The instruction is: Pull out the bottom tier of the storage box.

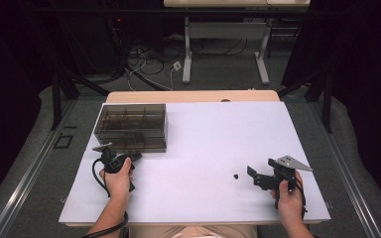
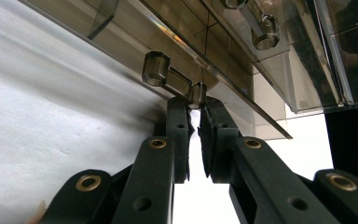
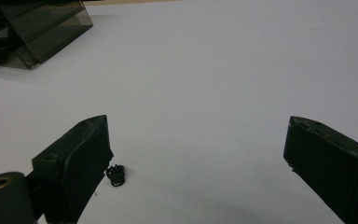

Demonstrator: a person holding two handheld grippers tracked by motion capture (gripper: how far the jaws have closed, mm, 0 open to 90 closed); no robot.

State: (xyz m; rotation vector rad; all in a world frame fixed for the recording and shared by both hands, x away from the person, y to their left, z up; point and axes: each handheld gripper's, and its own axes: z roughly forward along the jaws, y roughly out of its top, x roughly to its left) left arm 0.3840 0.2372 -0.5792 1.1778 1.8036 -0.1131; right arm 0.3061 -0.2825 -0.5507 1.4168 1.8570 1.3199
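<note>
A smoked, see-through compartment box stands at the back left of the white table top. My left gripper lies at its front edge. In the left gripper view the jaws are pinched together on the small latch tab of the box, their tips on either side of its knob. My right gripper rests at the front right with its jaws wide apart and nothing between them. A tiny black part lies on the table just beside one jaw.
The box sits far off to the upper left in the right gripper view. A strip of wooden table edge runs behind the white top. Beyond it are cables and the legs of another table on the floor.
</note>
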